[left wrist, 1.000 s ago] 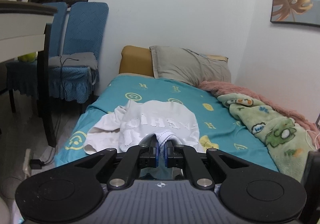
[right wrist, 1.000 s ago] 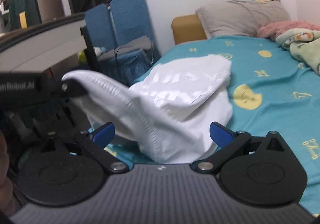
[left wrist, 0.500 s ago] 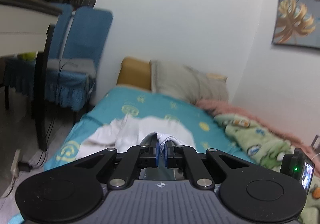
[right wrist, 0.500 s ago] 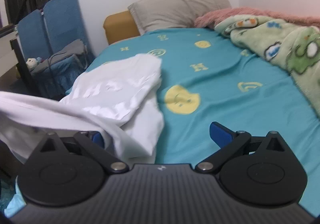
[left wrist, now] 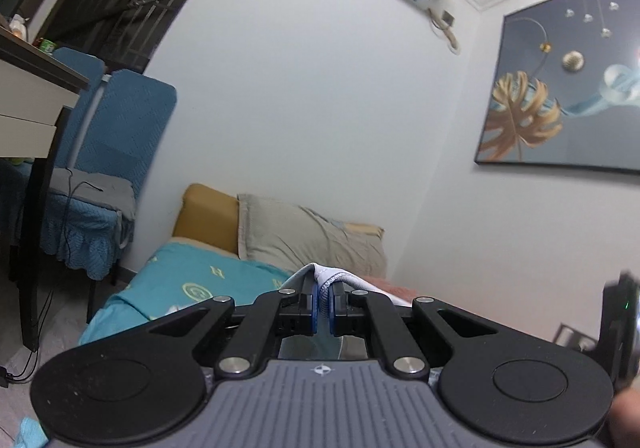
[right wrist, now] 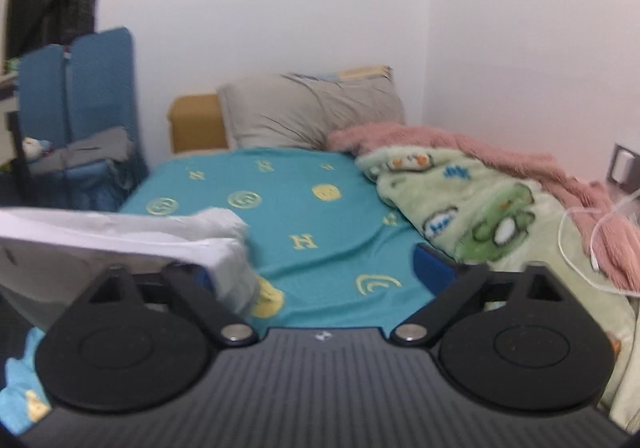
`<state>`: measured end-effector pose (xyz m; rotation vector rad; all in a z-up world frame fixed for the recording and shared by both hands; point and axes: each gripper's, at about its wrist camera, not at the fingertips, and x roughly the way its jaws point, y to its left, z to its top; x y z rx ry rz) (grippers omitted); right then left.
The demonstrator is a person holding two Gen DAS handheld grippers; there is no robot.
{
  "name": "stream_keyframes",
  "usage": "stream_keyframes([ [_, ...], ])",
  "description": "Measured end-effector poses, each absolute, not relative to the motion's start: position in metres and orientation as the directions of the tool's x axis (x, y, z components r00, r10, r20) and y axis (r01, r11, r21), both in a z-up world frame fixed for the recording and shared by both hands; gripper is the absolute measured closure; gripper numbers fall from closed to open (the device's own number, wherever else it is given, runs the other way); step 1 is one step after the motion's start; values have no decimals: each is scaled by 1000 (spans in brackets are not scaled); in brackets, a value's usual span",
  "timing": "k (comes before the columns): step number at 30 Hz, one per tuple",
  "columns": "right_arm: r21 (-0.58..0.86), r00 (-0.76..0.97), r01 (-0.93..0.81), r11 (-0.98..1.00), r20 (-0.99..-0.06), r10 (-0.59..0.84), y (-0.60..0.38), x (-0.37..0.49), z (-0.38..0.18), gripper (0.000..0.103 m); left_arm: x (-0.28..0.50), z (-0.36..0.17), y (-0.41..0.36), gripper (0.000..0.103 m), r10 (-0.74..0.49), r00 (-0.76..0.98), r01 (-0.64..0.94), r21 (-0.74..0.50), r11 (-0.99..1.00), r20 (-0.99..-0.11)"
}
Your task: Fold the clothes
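Observation:
My left gripper (left wrist: 323,308) is shut on the ribbed hem of a white garment (left wrist: 334,276), lifted high above the teal bed sheet (left wrist: 188,280); most of the cloth hangs out of sight below it. In the right wrist view the white garment (right wrist: 120,244) stretches across the lower left, above the teal bed sheet (right wrist: 304,207) and draped over my left blue pad. My right gripper (right wrist: 316,272) stands open, its fingers wide apart, with nothing pinched between them.
A grey pillow (right wrist: 312,111) and a mustard cushion (right wrist: 196,123) lie at the bed's head. A green cartoon blanket (right wrist: 480,215) and a pink throw (right wrist: 500,151) cover the right side. Blue chairs (left wrist: 116,151) and a desk (left wrist: 36,95) stand left of the bed.
My left gripper has risen and tilted upward with the hem, so the bed dropped low in its view. The right gripper swung rightward; the garment slid to its left edge.

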<state>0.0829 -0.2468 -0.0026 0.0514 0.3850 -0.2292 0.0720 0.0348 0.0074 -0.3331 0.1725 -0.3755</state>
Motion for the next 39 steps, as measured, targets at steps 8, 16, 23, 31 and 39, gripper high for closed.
stream_keyframes([
  [8,104,886,40,994,-464,13,-229,111,-52,61,72,-3,40,98,-353,909,265,-347,900,-220],
  [16,175,871,-74,982,-468,149,-210,130,-68,95,88,-23,55,97,-300,880,174,-338,925,-368],
  [23,225,885,-67,972,-436,162,-214,123,-59,96,104,-46,47,87,-218,825,93,-255,963,-522],
  [31,254,900,-34,967,-412,140,-222,118,-53,96,117,-74,22,50,-12,794,-12,-35,999,-607],
  [39,129,855,212,969,-504,-120,-232,126,-84,30,109,-63,34,44,127,853,-196,-85,977,-506],
])
